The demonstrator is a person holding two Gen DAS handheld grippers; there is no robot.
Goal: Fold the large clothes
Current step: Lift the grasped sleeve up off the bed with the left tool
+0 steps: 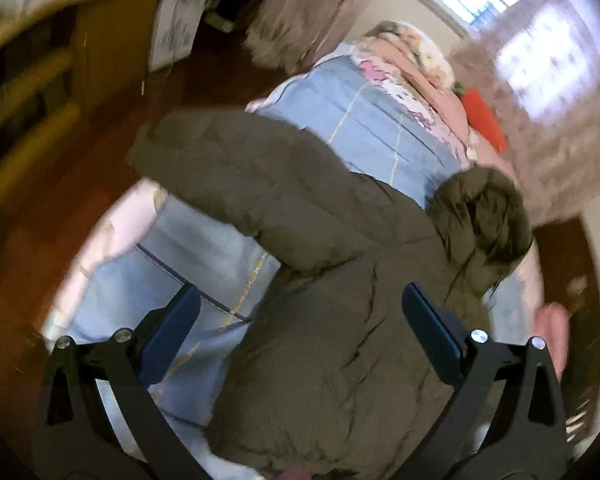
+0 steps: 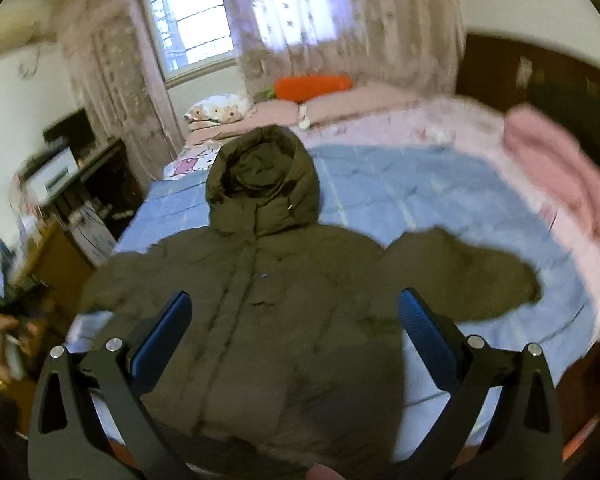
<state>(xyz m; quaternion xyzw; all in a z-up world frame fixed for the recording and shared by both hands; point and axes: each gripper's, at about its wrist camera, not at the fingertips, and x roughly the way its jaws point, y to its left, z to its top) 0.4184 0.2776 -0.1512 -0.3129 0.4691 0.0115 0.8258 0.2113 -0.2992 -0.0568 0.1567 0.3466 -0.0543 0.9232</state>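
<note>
Olive-green quilted fabric: a hooded puffer jacket [image 2: 260, 320] lies front-up and unfolded on a bed, its zipper placket running toward the 12 o'clock edge of the right wrist view. The hood [image 2: 262, 184] sits at 12 o'clock of the body; one sleeve [image 2: 460, 276] spreads toward 3 o'clock, the other sleeve [image 2: 124, 280] toward 9 o'clock, near the mattress edge. In the left wrist view the same garment appears rotated, its hood [image 1: 480, 220] at about 2 o'clock and a sleeve [image 1: 228, 168] reaching toward 10 o'clock.

Both tools hang above the jacket without contact. The right gripper [image 2: 294, 304] has its blue pads spread wide and empty, framing the chest; the left gripper [image 1: 300, 300] is likewise wide apart and grasps nothing. Motion blur obscures fine detail in both views.

Beneath the jacket lies a blue checked quilt [image 2: 420, 196]. Beyond it, at 12 o'clock, are pillows and an orange carrot-shaped cushion [image 2: 312, 86]; a pink garment [image 2: 556, 176] rests at 2 o'clock.

Judgement: folding has not begun. A sound first step would be to pinch each sleeve near its cuff, taking only the sleeve's layers, and carry it across the chest so that it lies flat. Padded fabric springs back, so pressing each fold down before release would help.
</note>
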